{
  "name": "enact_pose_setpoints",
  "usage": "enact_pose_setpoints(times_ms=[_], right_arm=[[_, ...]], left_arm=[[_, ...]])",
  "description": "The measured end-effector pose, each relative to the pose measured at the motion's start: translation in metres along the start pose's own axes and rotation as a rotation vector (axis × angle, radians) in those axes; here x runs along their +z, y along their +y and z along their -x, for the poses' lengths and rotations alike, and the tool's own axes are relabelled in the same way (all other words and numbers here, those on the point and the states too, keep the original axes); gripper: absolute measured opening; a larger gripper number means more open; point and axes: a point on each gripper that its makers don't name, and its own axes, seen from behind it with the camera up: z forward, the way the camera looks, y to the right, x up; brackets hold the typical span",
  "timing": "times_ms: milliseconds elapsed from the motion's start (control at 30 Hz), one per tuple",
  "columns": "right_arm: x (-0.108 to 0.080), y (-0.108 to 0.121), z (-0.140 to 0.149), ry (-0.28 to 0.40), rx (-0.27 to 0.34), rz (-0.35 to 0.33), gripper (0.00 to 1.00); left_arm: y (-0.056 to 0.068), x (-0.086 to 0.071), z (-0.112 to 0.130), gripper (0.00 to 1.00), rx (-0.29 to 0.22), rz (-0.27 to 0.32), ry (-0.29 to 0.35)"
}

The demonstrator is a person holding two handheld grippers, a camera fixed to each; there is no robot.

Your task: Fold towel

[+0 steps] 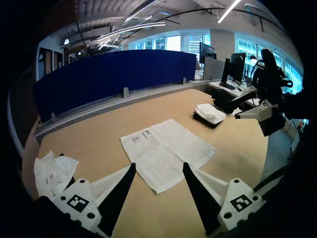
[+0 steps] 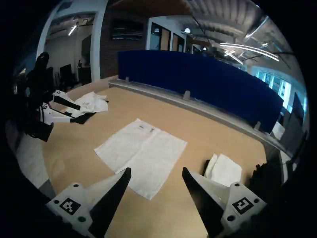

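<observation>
One flat towel (image 1: pixel 166 152), corner nearest.

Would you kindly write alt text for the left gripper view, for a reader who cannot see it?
A white towel lies spread flat on a wooden table, beyond the open left gripper. The right gripper hovers open at right, near folded towels.

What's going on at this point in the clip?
A person holds a gripper in each hand over a wooden table. A white towel lies spread flat in the middle, not yet folded. The left gripper and right gripper hover open above it, touching nothing. A folded towel sits at one side, a crumpled pile at the other.
</observation>
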Motion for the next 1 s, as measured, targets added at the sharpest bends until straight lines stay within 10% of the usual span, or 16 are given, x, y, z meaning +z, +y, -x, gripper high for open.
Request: enact_pose_setpoints(times_ms=[1000], right_arm=[[0.081,-0.015,0.122,-0.184,-0.025,-0.08,0.99]], left_arm=[[0.01,0.092,0.119,0.87,-0.003,0.067,-0.21]])
